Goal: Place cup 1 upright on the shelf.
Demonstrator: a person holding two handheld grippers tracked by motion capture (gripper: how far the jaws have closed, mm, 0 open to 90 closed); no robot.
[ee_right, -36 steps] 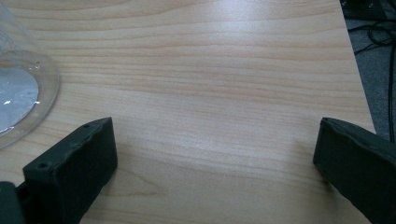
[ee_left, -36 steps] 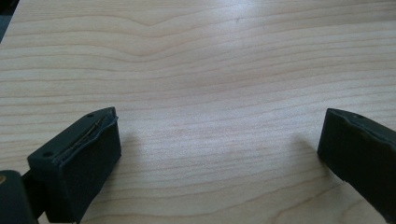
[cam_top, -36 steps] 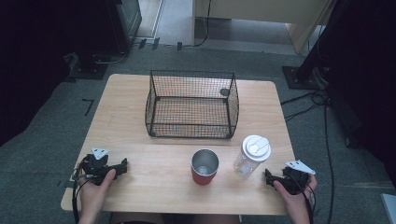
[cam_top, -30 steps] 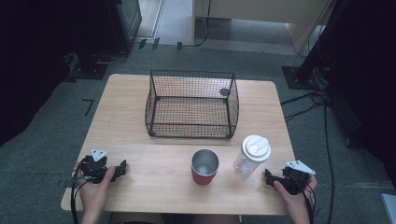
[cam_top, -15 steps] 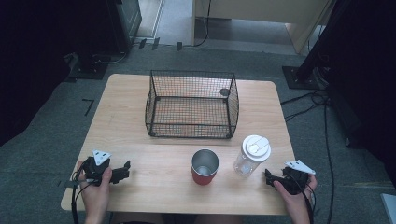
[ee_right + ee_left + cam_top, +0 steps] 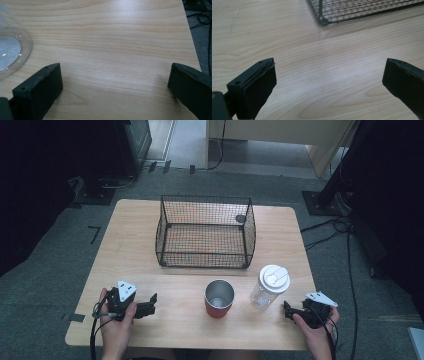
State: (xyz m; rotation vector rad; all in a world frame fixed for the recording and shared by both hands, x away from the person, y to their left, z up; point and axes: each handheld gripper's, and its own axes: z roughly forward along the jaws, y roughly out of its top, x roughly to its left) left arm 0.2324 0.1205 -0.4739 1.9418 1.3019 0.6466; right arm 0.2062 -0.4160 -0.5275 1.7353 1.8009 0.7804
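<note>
1. The left gripper (image 6: 150, 304) and the right gripper (image 6: 288, 310) rested at the near edge of the pale wooden table (image 6: 130, 245), both with jaws spread wide and holding nothing.
2. The clear plastic tumbler with a white lid (image 6: 270, 286) stood upright just beside the right gripper; a level, mid-body grasp would probably suit it best.
3. A red metal cup (image 6: 219, 298) stood left of it, before the black wire basket (image 6: 205, 231).

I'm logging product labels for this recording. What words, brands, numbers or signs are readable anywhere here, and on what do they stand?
None can be read.
Red metal cup: no print visible.
Clear plastic bottle with white lid: lid shows moulded shapes, no legible letters.
Black wire basket: a small dark round tag on its far wall, too small to read.
Wooden table: bare wood grain.
</note>
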